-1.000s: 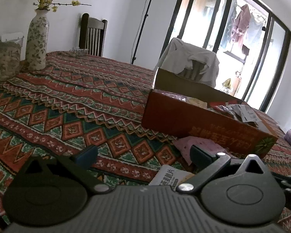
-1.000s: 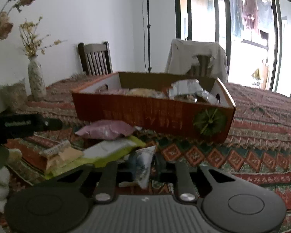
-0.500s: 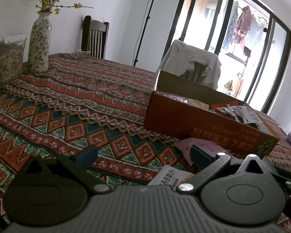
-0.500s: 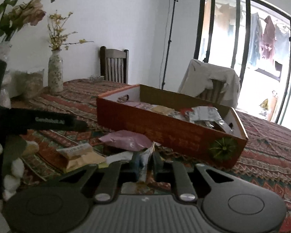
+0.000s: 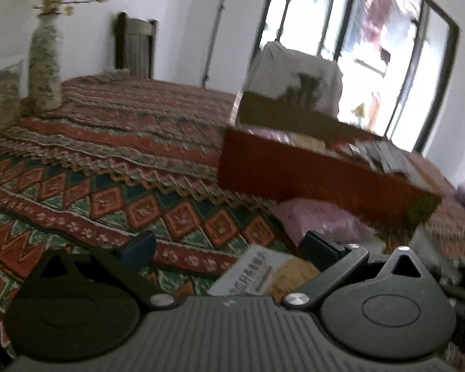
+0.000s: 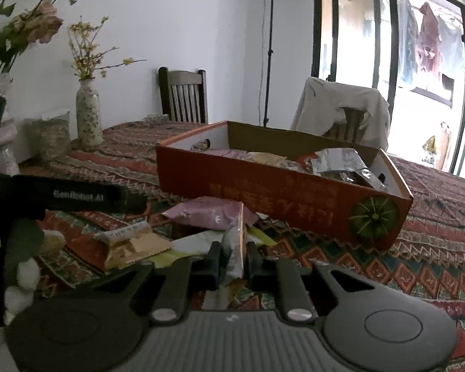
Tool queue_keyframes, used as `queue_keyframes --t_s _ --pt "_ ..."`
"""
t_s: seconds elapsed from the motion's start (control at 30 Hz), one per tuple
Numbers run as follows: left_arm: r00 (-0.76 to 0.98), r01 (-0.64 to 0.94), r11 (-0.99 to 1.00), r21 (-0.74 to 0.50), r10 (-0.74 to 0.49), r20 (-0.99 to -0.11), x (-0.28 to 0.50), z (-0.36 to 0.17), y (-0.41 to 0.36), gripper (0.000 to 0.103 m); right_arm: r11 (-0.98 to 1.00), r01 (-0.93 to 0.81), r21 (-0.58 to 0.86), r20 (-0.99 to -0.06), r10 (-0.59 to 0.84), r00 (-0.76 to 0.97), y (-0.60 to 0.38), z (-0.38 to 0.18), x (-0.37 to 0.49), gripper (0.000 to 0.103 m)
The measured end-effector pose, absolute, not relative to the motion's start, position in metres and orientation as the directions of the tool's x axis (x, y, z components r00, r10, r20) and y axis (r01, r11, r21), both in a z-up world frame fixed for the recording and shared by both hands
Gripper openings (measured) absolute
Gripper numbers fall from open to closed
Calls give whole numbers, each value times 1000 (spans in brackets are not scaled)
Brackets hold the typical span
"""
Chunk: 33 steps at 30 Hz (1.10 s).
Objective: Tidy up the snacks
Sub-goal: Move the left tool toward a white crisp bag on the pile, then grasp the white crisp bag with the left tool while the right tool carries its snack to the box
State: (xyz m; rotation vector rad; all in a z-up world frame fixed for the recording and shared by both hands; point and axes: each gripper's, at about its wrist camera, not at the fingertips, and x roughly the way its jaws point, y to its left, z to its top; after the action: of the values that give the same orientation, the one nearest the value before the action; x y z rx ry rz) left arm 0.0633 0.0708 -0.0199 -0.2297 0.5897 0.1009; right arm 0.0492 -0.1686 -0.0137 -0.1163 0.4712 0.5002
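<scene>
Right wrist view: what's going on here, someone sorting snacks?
Yes. A person with two handheld grippers is moving snacks into the orange box on the patterned table. The right gripper is shut on a thin packet, held on edge in front of the box. The left gripper is open and holds nothing. A pink bag and other wrappers lie loose on the table; the box already holds several packets.
</scene>
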Motion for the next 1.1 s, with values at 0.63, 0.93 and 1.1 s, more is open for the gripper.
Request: queue_keyframes --t_s 0.63,0.93,1.1 --pt "759 -65 991 -116 -27 -651 77 -28 52 103 916 -393 82 -403 391 827 -215 -6 48 12" --pt "748 -121 992 -23 76 -659 75 -31 59 97 915 -391 97 -402 395 826 -221 -7 46 12" --pt "748 -111 994 11 91 -657 81 -32 53 86 914 -394 97 -400 398 825 -222 -6 44 12"
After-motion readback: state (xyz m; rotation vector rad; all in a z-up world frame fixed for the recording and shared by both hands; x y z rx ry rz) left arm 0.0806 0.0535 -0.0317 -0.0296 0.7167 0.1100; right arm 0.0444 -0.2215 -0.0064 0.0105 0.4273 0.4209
